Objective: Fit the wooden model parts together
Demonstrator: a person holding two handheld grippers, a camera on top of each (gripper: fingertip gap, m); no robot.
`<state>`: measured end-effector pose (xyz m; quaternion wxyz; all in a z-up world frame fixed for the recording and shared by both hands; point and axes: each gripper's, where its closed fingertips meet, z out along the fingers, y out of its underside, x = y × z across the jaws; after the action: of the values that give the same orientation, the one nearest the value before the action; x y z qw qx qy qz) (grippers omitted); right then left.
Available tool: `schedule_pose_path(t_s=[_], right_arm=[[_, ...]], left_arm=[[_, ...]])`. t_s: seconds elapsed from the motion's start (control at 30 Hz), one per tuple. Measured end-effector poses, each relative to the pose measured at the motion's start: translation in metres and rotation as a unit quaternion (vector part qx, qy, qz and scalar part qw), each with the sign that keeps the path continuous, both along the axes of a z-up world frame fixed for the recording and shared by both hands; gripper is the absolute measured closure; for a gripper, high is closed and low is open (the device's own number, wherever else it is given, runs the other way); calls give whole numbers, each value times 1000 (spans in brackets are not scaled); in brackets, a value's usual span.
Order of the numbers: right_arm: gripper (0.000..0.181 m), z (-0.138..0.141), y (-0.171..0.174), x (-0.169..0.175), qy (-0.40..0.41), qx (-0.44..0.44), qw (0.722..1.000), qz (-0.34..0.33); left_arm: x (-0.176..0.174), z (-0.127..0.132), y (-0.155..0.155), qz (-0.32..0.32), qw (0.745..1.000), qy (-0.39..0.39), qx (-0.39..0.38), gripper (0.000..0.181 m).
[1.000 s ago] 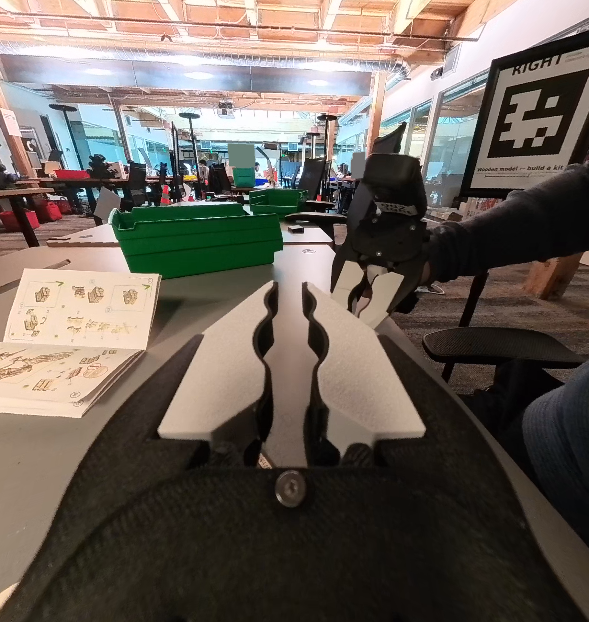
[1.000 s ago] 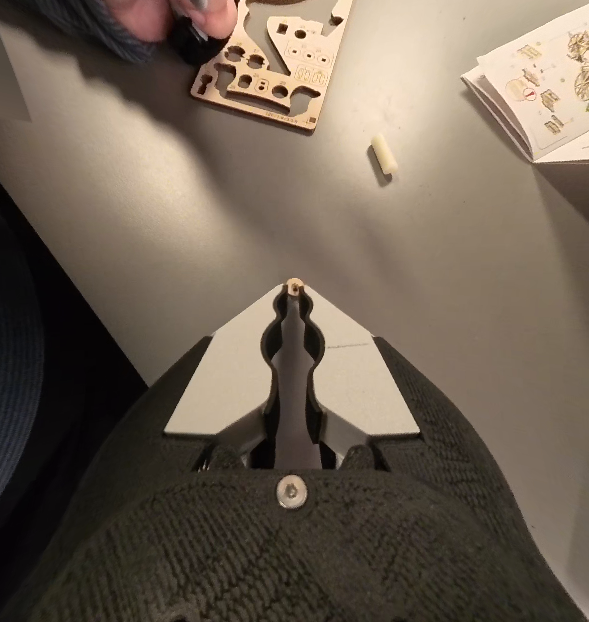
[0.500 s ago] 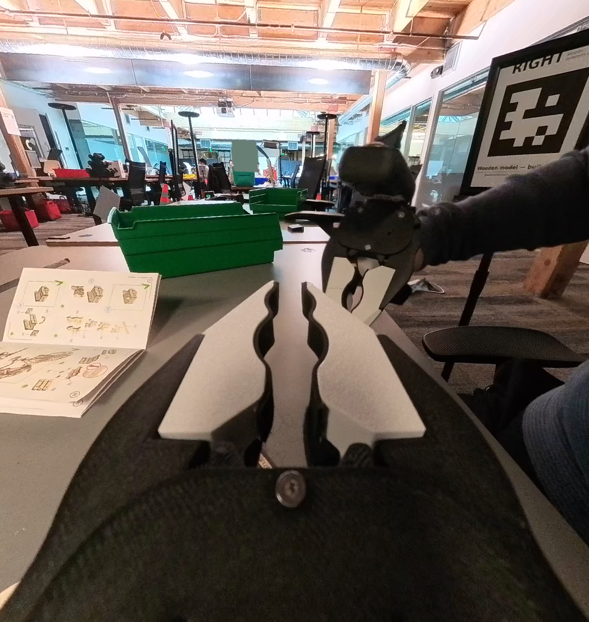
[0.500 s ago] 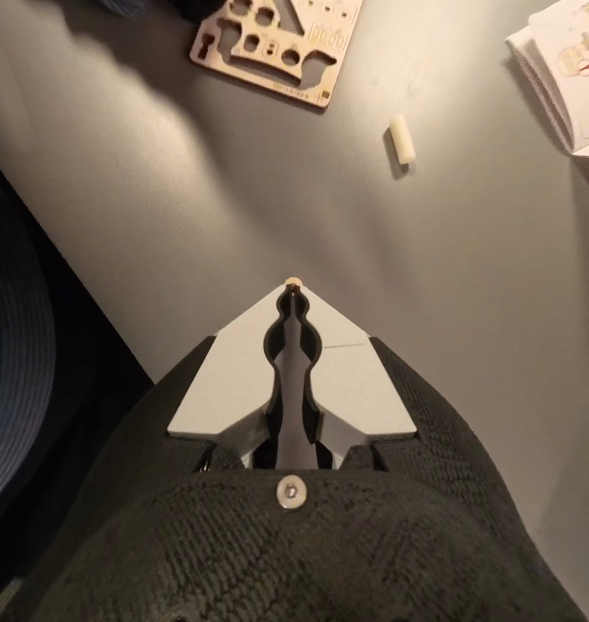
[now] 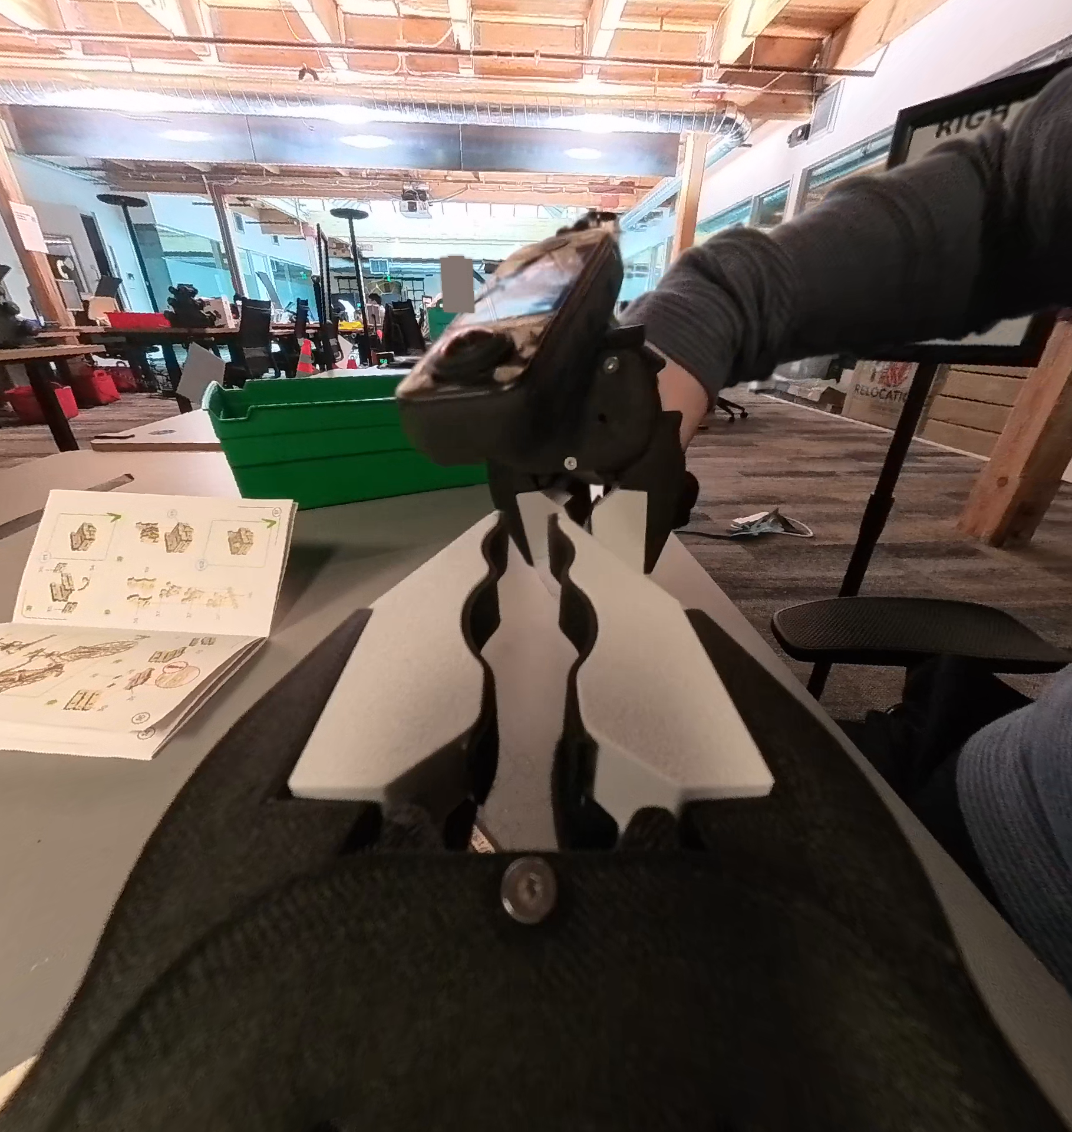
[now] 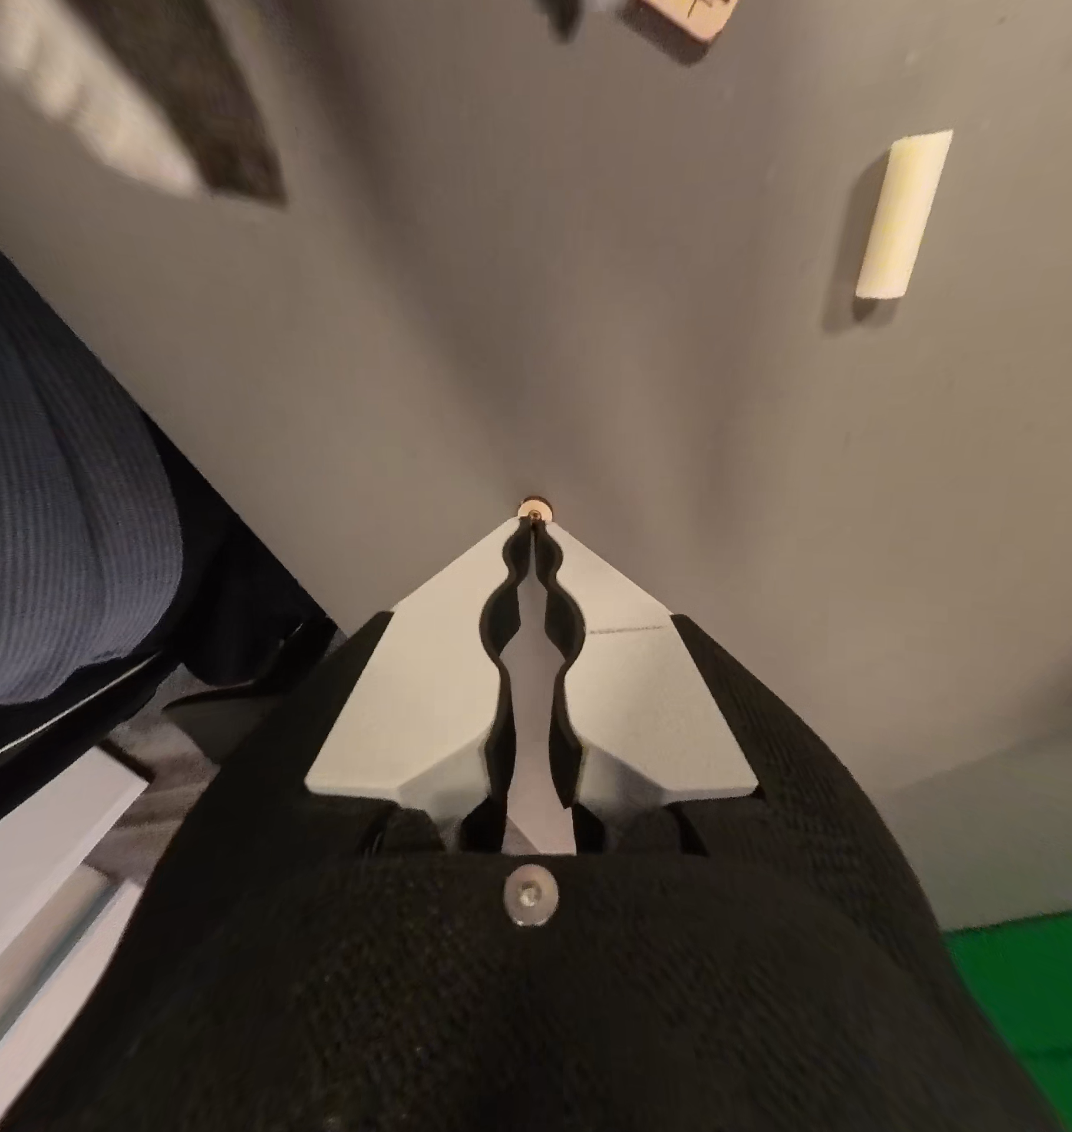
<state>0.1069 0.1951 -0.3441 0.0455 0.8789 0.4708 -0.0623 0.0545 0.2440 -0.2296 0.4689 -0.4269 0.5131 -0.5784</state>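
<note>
My right gripper point(image 6: 534, 520) is shut on a tiny round wooden part point(image 6: 534, 506) pinched at its fingertips, close above the grey table point(image 6: 643, 367). A corner of the wooden parts sheet point(image 6: 686, 18) shows at the top edge. In the left wrist view the right gripper point(image 5: 588, 551) points down at the table just beyond my left gripper point(image 5: 524, 530). The left gripper is open and empty, and rests low over the table. A blurred pale and dark shape point(image 6: 153, 122) at the upper left looks like the left gripper's finger.
A white cylinder point(image 6: 900, 214) lies on the table to the right. An open instruction booklet point(image 5: 129, 618) lies at the left, with stacked green bins point(image 5: 325, 435) behind it. The table edge, a black chair point(image 5: 900, 631) and a person's leg point(image 6: 62, 520) are on the right side. The left gripper's tips are roughly 12 centimetres from the right gripper's.
The right gripper has come down and across toward the left gripper's tips, still holding the small part. The table looks much closer in its view, and the wooden sheet has slid to the top edge.
</note>
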Motion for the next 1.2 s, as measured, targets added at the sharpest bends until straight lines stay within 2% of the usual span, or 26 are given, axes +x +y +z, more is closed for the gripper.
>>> schedule_pose_path(t_s=[0.3, 0.47, 0.57, 0.73, 0.83, 0.93, 1.0, 1.07, 1.13, 1.2], right_arm=[[181, -1, 2, 0, -30, -37, 998, 31], [181, -2, 2, 0, -32, -27, 999, 32], [181, -2, 4, -1, -4, 3, 1000, 12], [181, 0, 6, -5, 105, 61, 990, -76], [181, 4, 8, -8, 183, 106, 970, -119], [181, 24, 14, -19, 290, 157, 931, -158], [181, 46, 21, -26, 362, 194, 893, -184], [181, 69, 23, -35, 426, 219, 855, -199], [181, 84, 22, -43, 464, 230, 830, -206], [181, 94, 18, -52, 493, 227, 814, -206]], left_arm=[[-2, 2, 3, 6, 1000, -5, -11, 170], [-2, 1, 3, 11, 1000, -3, -7, 171], [-2, 1, 4, 11, 1000, -4, -9, 170], [-1, -2, 0, 2, 1000, 8, 5, 165], [0, -7, -14, -31, 998, 22, 41, 154], [4, -22, -29, -45, 991, 59, 115, 142], [6, -30, -35, -29, 980, 71, 183, 138], [7, -28, -37, 14, 967, 59, 246, 133], [5, -19, -43, 42, 955, 30, 291, 138], [2, -12, -49, 49, 953, 11, 300, 145]])
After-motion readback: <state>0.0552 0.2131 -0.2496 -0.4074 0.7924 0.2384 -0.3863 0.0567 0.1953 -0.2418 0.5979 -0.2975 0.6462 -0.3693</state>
